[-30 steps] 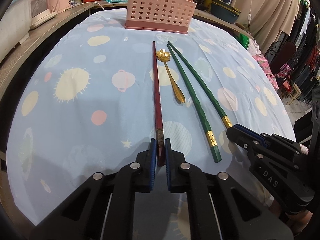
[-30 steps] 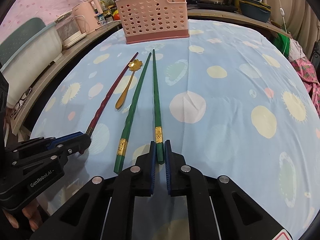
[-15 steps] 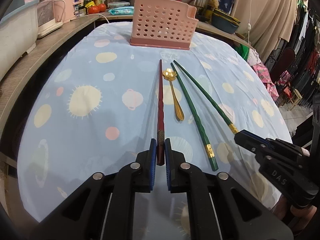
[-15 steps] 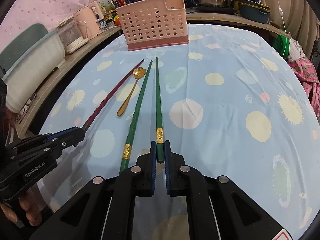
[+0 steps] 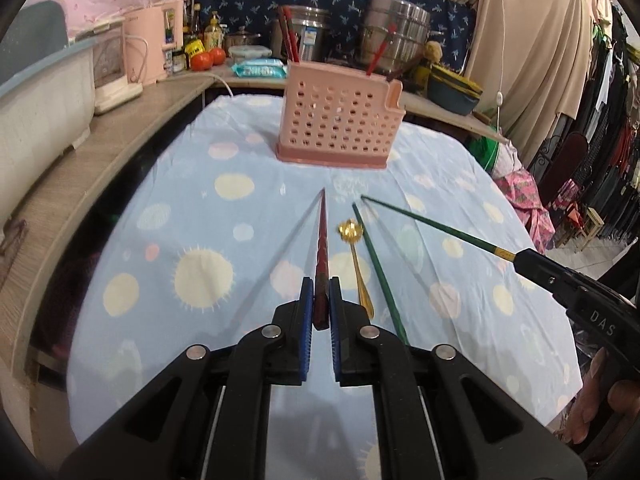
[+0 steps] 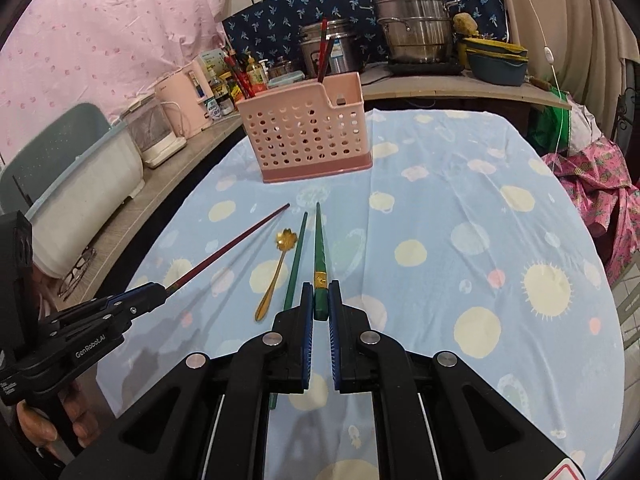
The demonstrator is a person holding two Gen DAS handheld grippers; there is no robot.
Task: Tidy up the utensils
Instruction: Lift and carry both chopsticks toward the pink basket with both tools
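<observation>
Left wrist view: the left tongs (image 5: 321,304) are closed on the thick end of the red chopstick (image 5: 321,248), whose thin tip slants forward and down toward the table (image 5: 168,184). A thin shadow runs beside it on the cloth, so at least most of the stick looks clear of the table; whether the tip still touches I cannot tell. To the right, the right tongs (image 5: 524,258) are closed on the gold-banded end of one green chopstick (image 5: 432,222), which also appears raised, its tip aimed toward the pink holder (image 5: 340,124).

In the right wrist view the right tongs (image 6: 320,304) pinch that green chopstick (image 6: 319,248) just behind the gold band, and the left tongs (image 6: 158,290) show at the left edge with the red chopstick (image 6: 232,246) in them. Gripping each stick at its thick end probably leaves the thin end free to go into the holder first.

A second green chopstick (image 6: 296,256) and the gold spoon (image 6: 276,268) lie flat on the cloth between the two held sticks, both untouched. The holder (image 6: 304,136) stands upright at the far side of the table, well apart from the tongs, with a few red sticks already poking out of its top. Two utensils are in hand and two remain to be gathered, so the job seems at an early-to-middle point.
</observation>
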